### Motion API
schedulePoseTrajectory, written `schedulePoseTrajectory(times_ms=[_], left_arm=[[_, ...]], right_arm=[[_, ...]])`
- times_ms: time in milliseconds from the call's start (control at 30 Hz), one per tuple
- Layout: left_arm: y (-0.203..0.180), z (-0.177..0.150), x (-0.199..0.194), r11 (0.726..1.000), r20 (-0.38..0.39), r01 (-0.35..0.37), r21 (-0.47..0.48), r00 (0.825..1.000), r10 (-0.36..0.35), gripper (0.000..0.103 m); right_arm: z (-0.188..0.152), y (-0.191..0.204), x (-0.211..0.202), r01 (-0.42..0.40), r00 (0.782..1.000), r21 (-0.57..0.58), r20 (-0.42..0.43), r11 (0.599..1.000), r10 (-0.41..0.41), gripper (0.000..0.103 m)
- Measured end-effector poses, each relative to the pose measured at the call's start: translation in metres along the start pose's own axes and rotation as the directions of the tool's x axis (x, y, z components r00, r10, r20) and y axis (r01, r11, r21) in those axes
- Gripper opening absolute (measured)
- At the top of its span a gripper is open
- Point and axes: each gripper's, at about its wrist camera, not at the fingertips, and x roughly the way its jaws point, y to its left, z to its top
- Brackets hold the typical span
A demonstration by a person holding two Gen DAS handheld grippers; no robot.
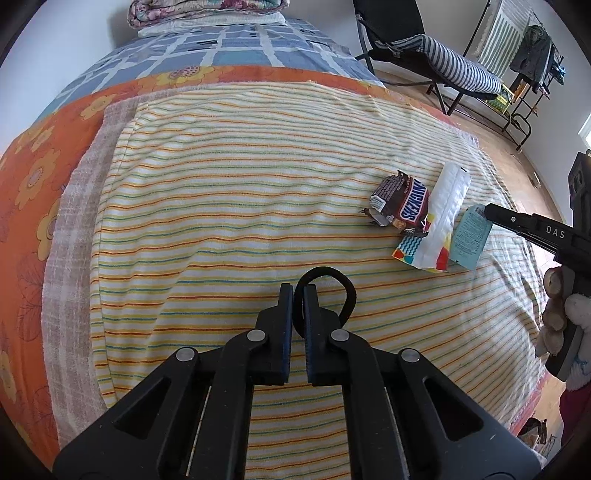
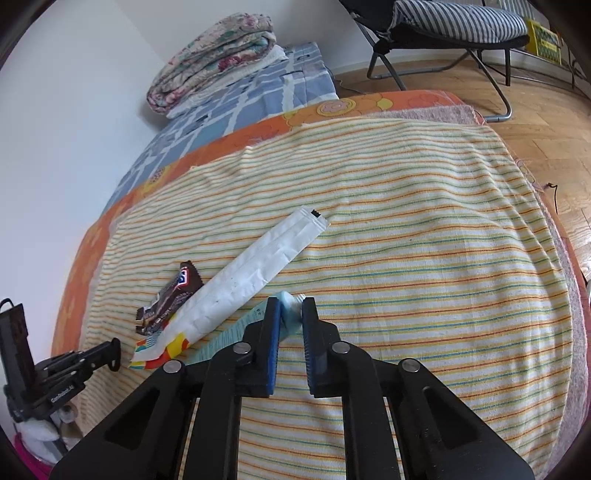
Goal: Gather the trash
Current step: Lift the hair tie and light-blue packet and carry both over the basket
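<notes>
- A black hair tie [image 1: 334,291] is pinched between the fingers of the left gripper [image 1: 298,295]; its loop curls out past the fingertips and to their right, lying on the striped towel [image 1: 229,192], and the part between the pads is hidden.
- The right gripper [image 2: 290,308] has its jaws closed on a pale blue packet [image 2: 290,314]. Only the end between the pads and a printed strip running off to the left show; the rest lies under the finger and under the white wrapper [image 2: 255,269].
- That white wrapper lies slantwise just ahead and left of the right gripper, its coloured lower end partly out of sight behind the gripper's body.
- A brown Snickers wrapper [image 1: 402,203], crumpled, touches the white wrapper's far-left side; from the right wrist its lettering is mostly folded away.
- The towel covers a bed with an orange flowered sheet [image 1: 44,147]. A folded quilt [image 2: 214,59] sits at the far end, cut off at the top in the left wrist view.
- A folding chair [image 2: 443,33] stands beyond the bed on the wooden floor, only partly in frame.
</notes>
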Motion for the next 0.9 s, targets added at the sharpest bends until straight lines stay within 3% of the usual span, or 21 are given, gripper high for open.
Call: schedulePoseTrajectory(times_ms=[500, 900], left_arm=[[-0.006, -0.005, -0.018, 1.0, 0.025, -0.001, 0.019, 1.0, 0.0, 0.003], [-0.02, -0.017, -0.057, 0.998, 0.065, 0.003, 0.057, 0.998, -0.007, 0.003]], right_arm=[[-0.008, 0.004, -0.028, -0.014, 0.999, -0.03, 0.039, 0.999, 0.015, 0.009], [-0.026, 0.02, -0.067, -0.042, 0.997, -0.075, 0.061, 0.996, 0.046, 0.009]])
